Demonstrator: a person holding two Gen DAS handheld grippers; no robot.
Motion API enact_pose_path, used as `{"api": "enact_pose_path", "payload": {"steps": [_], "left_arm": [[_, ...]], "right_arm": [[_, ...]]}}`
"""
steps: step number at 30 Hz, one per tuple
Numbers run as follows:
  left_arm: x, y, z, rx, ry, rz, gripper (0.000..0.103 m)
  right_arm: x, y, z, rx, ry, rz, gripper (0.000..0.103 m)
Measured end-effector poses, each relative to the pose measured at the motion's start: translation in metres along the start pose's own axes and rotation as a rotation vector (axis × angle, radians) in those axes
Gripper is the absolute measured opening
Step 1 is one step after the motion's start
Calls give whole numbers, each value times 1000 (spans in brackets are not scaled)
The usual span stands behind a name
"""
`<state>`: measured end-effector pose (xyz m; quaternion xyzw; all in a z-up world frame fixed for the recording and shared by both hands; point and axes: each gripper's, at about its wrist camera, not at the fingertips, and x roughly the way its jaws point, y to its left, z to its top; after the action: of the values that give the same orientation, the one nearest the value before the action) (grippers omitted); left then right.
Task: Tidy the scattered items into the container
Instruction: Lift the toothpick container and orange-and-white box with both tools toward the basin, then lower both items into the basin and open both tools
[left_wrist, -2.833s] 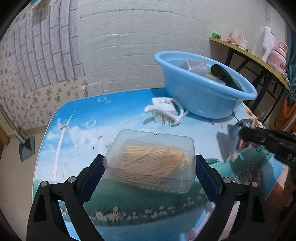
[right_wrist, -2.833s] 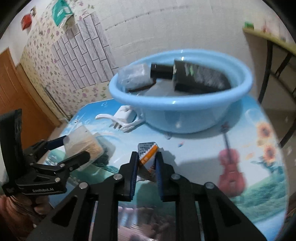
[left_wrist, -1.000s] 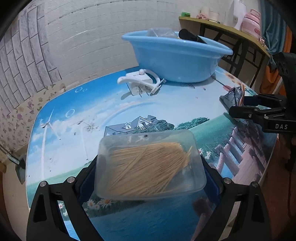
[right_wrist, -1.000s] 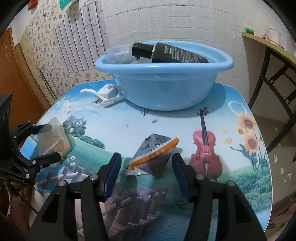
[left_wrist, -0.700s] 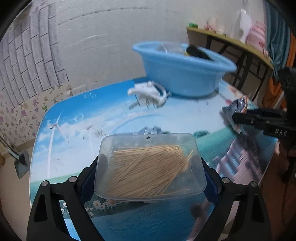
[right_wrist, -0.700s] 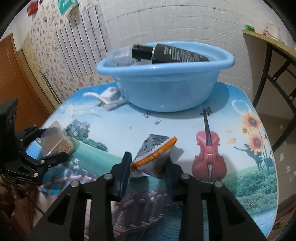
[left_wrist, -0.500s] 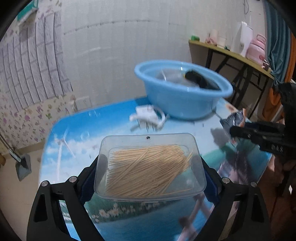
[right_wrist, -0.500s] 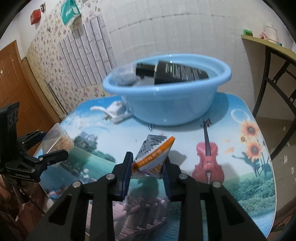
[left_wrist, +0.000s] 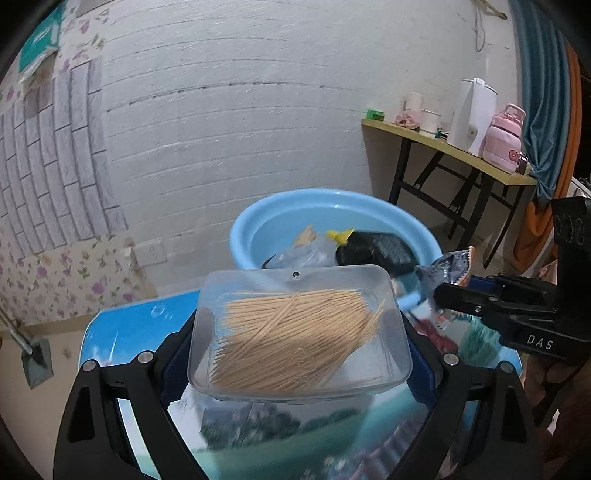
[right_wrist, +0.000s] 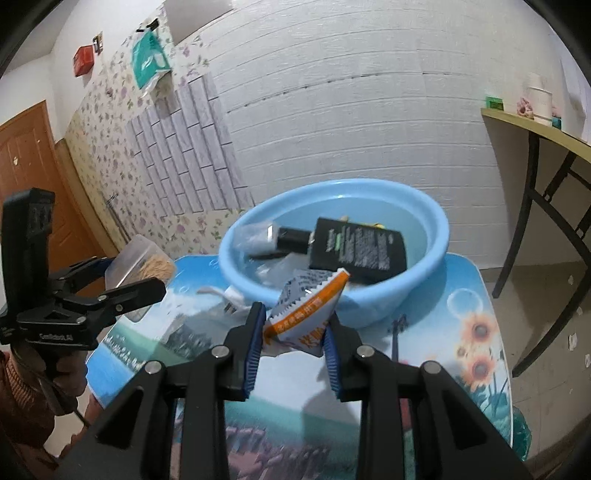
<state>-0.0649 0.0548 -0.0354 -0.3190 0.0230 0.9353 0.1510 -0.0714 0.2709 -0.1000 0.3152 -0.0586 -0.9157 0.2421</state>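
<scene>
— Left side first. How do we record the jaws?

— We find the left gripper spread wide and clamped on the toothpick box, one blue pad against each short end. The box is clear plastic and is held level, above the table. Its long axis runs left to right across the left wrist view, and the toothpicks inside lie roughly along that axis, fanned slightly.

— And the right?

— The right gripper is closed to a narrow gap and pinches the snack packet between its blue pads. The packet is grey with an orange band. It is tilted — its serrated edge points up and to the right, toward the basin, and its long axis follows that slant. It is clear of the table.

— What lies beyond them?

— We note the blue basin on the far part of the table, near the white brick wall. It holds a black tube lying nearly flat, cap to the left, beside a clear plastic bag. A white plug lies on the table just beside the basin's near left wall. We cannot tell whether it touches the basin.
</scene>
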Motion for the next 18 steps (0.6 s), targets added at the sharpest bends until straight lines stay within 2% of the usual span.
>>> {"api": "enact_pose_path", "payload": {"steps": [18], "left_arm": [[68, -31, 66, 61, -15, -27, 93]], "right_arm": [[43, -41, 49, -12, -39, -29, 29]]}}
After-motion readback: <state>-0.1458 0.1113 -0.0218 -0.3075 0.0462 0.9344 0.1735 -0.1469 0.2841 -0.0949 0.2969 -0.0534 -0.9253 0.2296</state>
